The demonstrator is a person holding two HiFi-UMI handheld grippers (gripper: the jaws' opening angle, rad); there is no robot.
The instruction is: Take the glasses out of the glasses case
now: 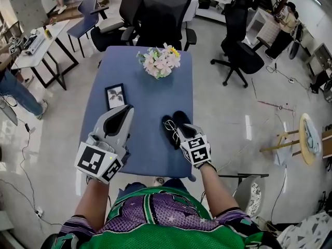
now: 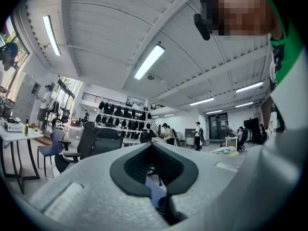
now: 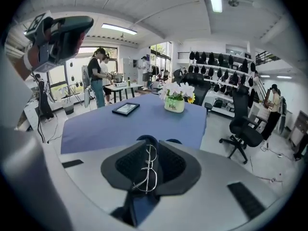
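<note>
- Right gripper (image 3: 148,147) clamped on the glasses (image 3: 146,170). Thin wire frame pinched between the dark pads, apparently near the bridge, with 1 lens beyond the pinch and 1 nearer the camera.
- Glasses out of the glasses case (image 1: 181,117), held close over it above the near right part of the blue table (image 1: 150,87). Cannot tell from the head view whether frame and case touch.
- Case black, lying on the cloth just beyond the right jaws. 2 rounded lobes in the right gripper view suggest it is lying open.
- Long axis of the glasses along the jaw line, pointing away from the person toward the flowers (image 1: 160,61). Lenses stood on edge, not flat.
- Mid-frame grip probably chosen for balance, so that neither end droops and the pads stay off most of the lens glass.
- Left gripper (image 1: 126,110) empty, tips closed together, tilted up off the table near the photo frame (image 1: 115,96). Its own view shows ceiling and room, so likely parked clear of the working side.
- Judgement: extraction essentially done. Setting the glasses down on bare cloth beside the case likely next. Thin frame, so light clamp advisable.
</note>
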